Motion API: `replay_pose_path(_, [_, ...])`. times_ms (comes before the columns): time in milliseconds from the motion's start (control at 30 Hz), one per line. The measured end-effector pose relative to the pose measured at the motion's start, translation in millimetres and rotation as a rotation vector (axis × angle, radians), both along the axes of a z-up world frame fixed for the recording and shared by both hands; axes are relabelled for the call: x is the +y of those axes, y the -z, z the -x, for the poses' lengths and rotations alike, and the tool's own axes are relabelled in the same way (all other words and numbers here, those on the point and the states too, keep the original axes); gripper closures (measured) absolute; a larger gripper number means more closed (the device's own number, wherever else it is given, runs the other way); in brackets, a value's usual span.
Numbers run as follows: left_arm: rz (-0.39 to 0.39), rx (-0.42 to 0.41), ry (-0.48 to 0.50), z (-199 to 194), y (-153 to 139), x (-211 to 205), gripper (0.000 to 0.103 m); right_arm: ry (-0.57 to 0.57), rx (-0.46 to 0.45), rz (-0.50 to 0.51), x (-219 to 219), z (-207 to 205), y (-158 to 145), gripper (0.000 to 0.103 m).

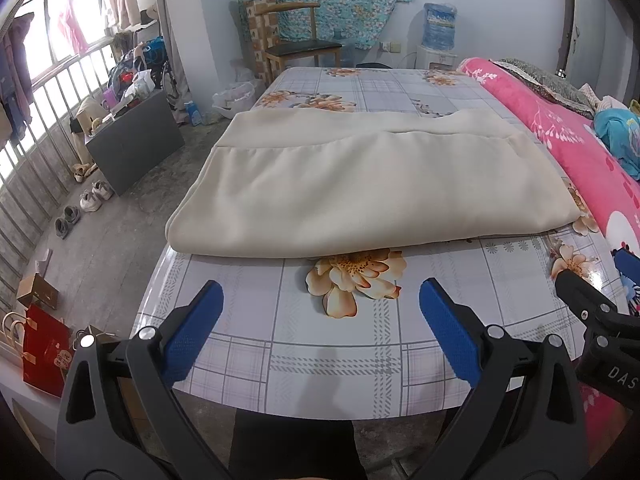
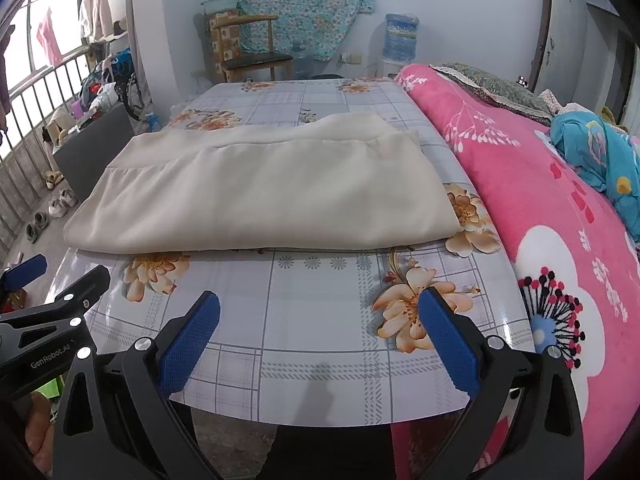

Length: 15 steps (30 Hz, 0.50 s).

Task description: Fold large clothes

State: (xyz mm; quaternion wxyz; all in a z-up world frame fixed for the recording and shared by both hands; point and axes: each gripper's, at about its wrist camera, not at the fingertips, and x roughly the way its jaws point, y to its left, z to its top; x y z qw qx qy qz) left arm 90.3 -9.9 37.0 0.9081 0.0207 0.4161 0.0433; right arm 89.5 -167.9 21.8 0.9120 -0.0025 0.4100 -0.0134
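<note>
A large cream-coloured garment of soft knit fabric (image 1: 360, 184) lies across the middle of the tabletop, which is covered in a glossy checked oilcloth printed with orange flowers (image 1: 320, 352). The garment is already doubled into a wide band: a folded edge runs parallel to the near edge of the tabletop, and a second layer shows behind it toward the far edge. Its left end reaches the left edge of the tabletop and its right end stops just short of the right edge, beside a pink floral blanket (image 2: 560, 208) on the bed.

The left gripper (image 1: 320, 304) hovers over the near strip of the tabletop with its blue pads spread wide, holding nothing. The right gripper (image 2: 320, 312) hangs the same way, released and empty, nearer the near right corner. Both stand clear of the cloth.

Judging by the shape, the next fold is probably end over end, to shorten the band. To do it well, each gripper should pinch through all layers at one end's two corners, not only the top sheet, so the stack moves as one. Lift only enough to clear the cloth beneath, carry the end across, and line up its edges with the other end before letting go. The oilcloth looks slick, so dragging could slide the whole bundle.
</note>
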Motion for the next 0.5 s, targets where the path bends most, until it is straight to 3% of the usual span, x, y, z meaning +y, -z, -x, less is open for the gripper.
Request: replay_pose_path(500, [0.004, 0.008, 0.002, -0.1, -0.4, 0.0, 0.008, 0.0, 0.005, 0.002, -0.5, -0.9, -0.4, 0.006])
